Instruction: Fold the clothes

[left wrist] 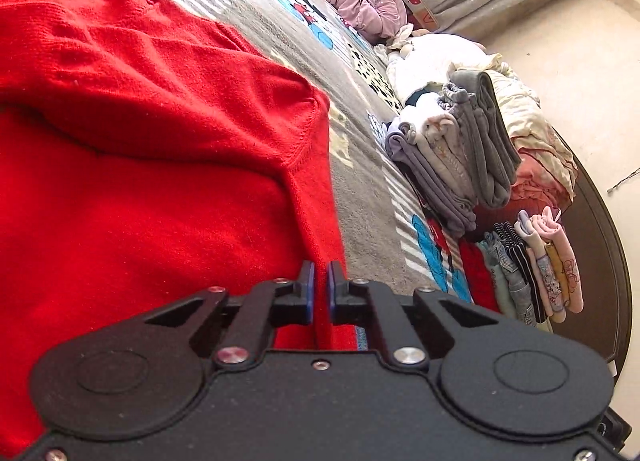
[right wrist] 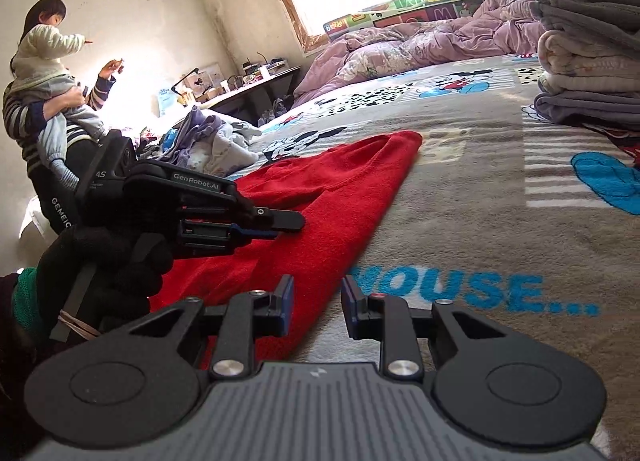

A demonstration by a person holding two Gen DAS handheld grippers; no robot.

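Gripping state, left: the left gripper (left wrist: 320, 281) is seen clenched on the near edge of the red knit sweater (left wrist: 140, 141), a thin fold of cloth pinched between its blue pads (left wrist: 309, 289).
Gripping state, right: the right gripper (right wrist: 318, 301) is held released, jaws parted, nothing between them.
Garment place: the sweater is spread on the grey cartoon-print blanket (right wrist: 460, 189), near the bed's front edge.
Key relation: from the right wrist view, the sweater's side hem runs from just ahead of the right jaws away toward a far corner; the cloth lies slightly left of the right gripper, whose left pad overlaps it. The left one is already on it, so the right is judged the free hand for the next pinch.
Material: fine ribbed knit, soft, creased, seamed at the shoulder.
Surroundings: stacks of folded clothes (left wrist: 460, 157) are set well to the side.
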